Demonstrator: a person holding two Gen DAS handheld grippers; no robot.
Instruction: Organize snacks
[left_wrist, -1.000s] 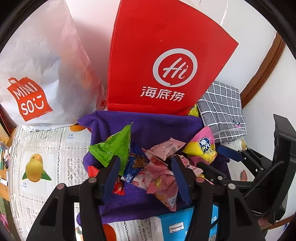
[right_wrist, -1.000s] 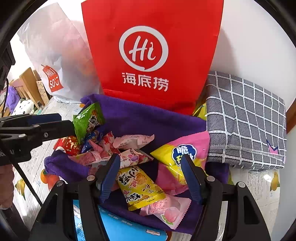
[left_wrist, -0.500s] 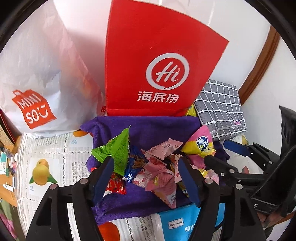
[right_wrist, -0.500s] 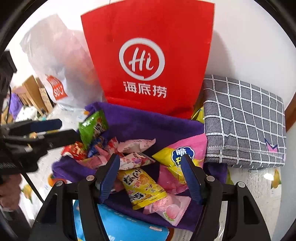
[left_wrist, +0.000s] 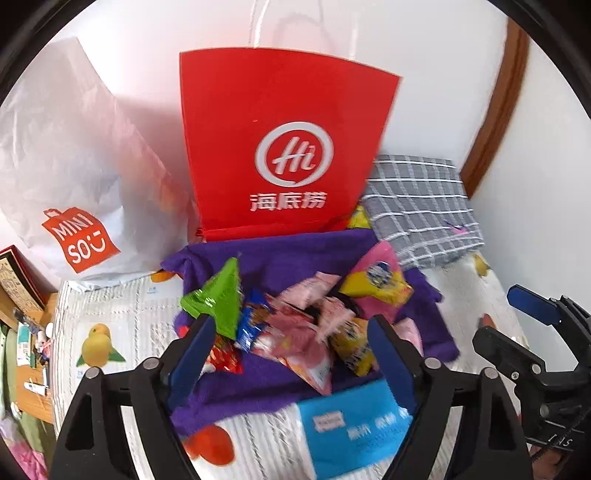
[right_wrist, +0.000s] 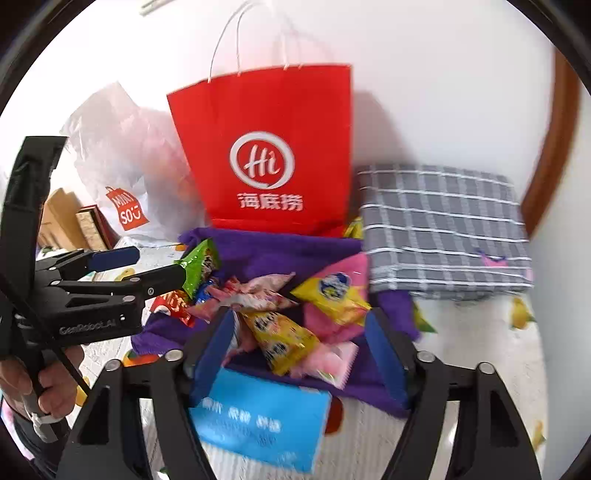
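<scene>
**Snack pile on purple cloth: handling notes**

Left wrist view. Your left gripper (left_wrist: 288, 354) hangs above the near side of the pile, jaws spread wide, nothing between them. The snacks lie heaped on the purple cloth (left_wrist: 280, 258), which is spread on the fruit-print cover (left_wrist: 110, 317) in front of the red paper bag (left_wrist: 284, 147). Items:
- green packet (left_wrist: 218, 299), at the pile's left edge, one corner sticking up. Judged light and crinkly; that raised corner is your easiest hold.
- blue packet (left_wrist: 251, 325), just beside the green one, partly buried.
- pink wrappers (left_wrist: 303, 339), mid-pile, overlapping. Likely slick film; take a sealed end, not the puffed middle.
- pink-and-yellow bag (left_wrist: 376, 280), at the right of the pile. Probably air-filled, contents fragile; pinch the crimped seam.
- blue pack (left_wrist: 351, 417), at the cloth's near edge, flat.

Your right gripper (left_wrist: 524, 325) shows at the right edge of this view; its jaws stand apart.

Right wrist view. The right gripper (right_wrist: 299, 354) hovers over the near part of the pile, jaws spread, empty. A yellow packet (right_wrist: 284, 336) lies between the fingers' line of sight, resting on a pink peach pouch (right_wrist: 332, 362). Both are judged soft and light. The left gripper (right_wrist: 155, 266) reaches in from the left, its lower finger touching or just beside the green packet (right_wrist: 199, 266); you cannot tell which. The checked fabric box (right_wrist: 443, 229) stands at the cloth's right, the white Miniso bag (right_wrist: 125, 177) at far left.
</scene>
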